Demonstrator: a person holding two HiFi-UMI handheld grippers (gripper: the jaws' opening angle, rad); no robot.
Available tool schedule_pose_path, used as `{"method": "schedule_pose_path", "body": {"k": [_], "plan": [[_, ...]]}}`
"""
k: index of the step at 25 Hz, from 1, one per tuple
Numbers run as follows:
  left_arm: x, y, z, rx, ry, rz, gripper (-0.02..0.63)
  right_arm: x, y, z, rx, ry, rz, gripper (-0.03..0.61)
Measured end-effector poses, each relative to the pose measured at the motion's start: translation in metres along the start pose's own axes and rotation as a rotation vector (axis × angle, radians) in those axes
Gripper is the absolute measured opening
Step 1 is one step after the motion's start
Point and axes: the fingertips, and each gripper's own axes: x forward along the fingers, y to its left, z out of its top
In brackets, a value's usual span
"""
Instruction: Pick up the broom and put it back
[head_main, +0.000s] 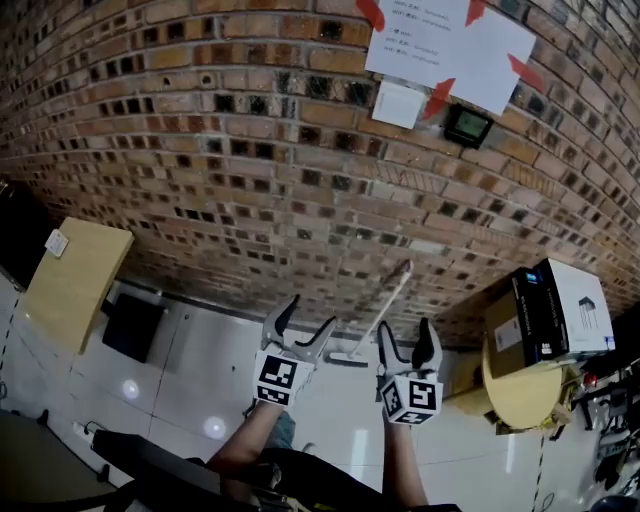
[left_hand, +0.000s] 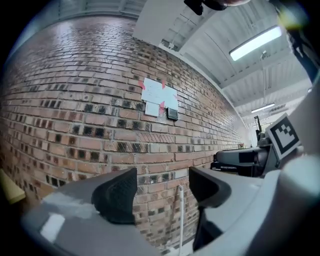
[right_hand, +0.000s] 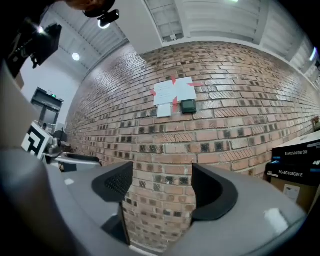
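Note:
A broom with a white handle (head_main: 385, 305) leans against the brick wall (head_main: 250, 150), its head (head_main: 349, 358) on the pale floor. Both grippers point level at the wall, side by side in front of the broom. My left gripper (head_main: 310, 312) is just left of the handle, with its jaws apart and nothing between them. In the left gripper view the handle (left_hand: 180, 215) shows low in the gap of my left gripper (left_hand: 162, 192). My right gripper (head_main: 407, 330) is just right of the handle, also open and empty. In the right gripper view only brick shows between the jaws of my right gripper (right_hand: 162, 187).
A black-and-white box (head_main: 560, 310) and a cardboard box (head_main: 505, 335) sit on a round yellow table (head_main: 520, 395) at the right. A wooden board (head_main: 75, 280) and a dark box (head_main: 130, 325) stand at the left. Papers (head_main: 450, 45) are taped to the wall.

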Motion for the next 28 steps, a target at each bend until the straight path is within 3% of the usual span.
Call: {"method": "schedule_pose_path", "body": {"k": [5, 9, 20, 28], "plan": [[-0.055, -0.028, -0.013, -0.022, 0.042, 0.065, 0.327, -0.049, 0.009, -0.01, 0.04, 0.024, 0.048, 0.362], [-0.079, -0.032, 0.0, 0.011, 0.04, 0.082, 0.327, -0.057, 0.022, -0.001, 0.016, 0.029, 0.064, 0.362], [-0.094, 0.012, 0.028, 0.049, 0.006, 0.036, 0.327, -0.062, 0.068, 0.006, 0.013, 0.031, -0.001, 0.36], [-0.1, 0.015, 0.037, 0.063, -0.018, -0.008, 0.327, -0.062, 0.082, 0.015, -0.003, 0.012, -0.018, 0.36]]}}
